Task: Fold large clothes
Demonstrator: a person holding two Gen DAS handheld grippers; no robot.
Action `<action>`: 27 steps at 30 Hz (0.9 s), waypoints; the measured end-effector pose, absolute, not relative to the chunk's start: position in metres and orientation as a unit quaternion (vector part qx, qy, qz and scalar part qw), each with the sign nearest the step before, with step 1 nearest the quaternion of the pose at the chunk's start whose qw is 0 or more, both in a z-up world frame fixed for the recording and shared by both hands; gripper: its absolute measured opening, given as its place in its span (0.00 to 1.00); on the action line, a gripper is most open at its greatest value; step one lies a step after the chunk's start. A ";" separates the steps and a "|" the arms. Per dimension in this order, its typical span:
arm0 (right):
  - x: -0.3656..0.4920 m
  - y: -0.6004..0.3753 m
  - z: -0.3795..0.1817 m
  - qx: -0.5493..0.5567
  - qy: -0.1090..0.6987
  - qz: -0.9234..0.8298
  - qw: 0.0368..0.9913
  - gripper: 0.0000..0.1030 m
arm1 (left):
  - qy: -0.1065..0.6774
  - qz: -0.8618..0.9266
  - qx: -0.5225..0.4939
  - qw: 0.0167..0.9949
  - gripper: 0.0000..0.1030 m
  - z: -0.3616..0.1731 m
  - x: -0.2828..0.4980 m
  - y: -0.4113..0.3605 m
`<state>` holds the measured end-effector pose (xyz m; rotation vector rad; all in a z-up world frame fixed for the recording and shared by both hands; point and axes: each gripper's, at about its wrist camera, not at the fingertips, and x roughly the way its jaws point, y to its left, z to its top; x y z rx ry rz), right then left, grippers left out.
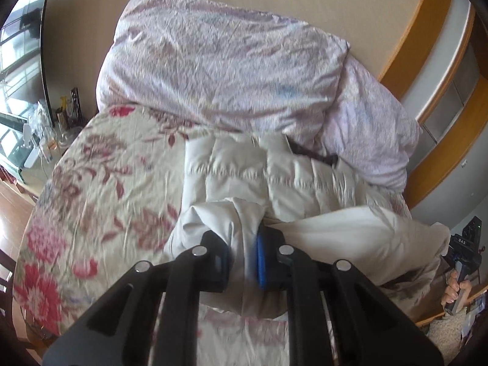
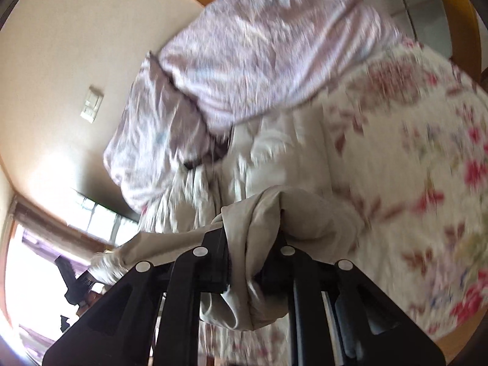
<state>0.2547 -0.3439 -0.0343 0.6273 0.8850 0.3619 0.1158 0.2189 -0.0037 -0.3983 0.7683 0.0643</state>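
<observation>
Cream quilted jacket (image 1: 244,174) lies mid-frame on the floral bedspread (image 1: 100,177), below the lilac duvet (image 1: 213,61). Left gripper (image 1: 244,262) pinches a bunched fold of its hem; right gripper (image 2: 244,262) likewise clamps a fold. Judged: light, puffy, soft, slick shell. Grip seams or corners, since padding may slip.

The only lettering we can read is "DAS", in small white capitals on the black body of the right claw (image 1: 463,244), which shows at the far right edge of the left wrist view with a hand (image 1: 456,291) wrapped round its handle just below. We find no other legible text in either view; the wall switch plate (image 2: 91,107) carries no marking we can make out.
</observation>
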 end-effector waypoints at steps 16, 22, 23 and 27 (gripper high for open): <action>0.403 -0.297 -0.052 0.285 0.408 0.083 0.864 0.17 | 0.362 0.082 -0.209 0.905 0.14 -0.016 0.275 0.237; 0.428 -0.297 -0.063 0.307 0.397 0.099 0.859 0.38 | 0.368 0.093 -0.227 0.897 0.22 -0.038 0.312 0.243; 0.431 -0.297 -0.063 0.311 0.392 0.101 0.860 0.40 | 0.367 0.094 -0.230 0.896 0.26 -0.040 0.315 0.243; 0.436 -0.302 -0.053 0.328 0.357 0.104 0.868 0.59 | 0.354 0.090 -0.247 0.897 0.41 -0.039 0.328 0.245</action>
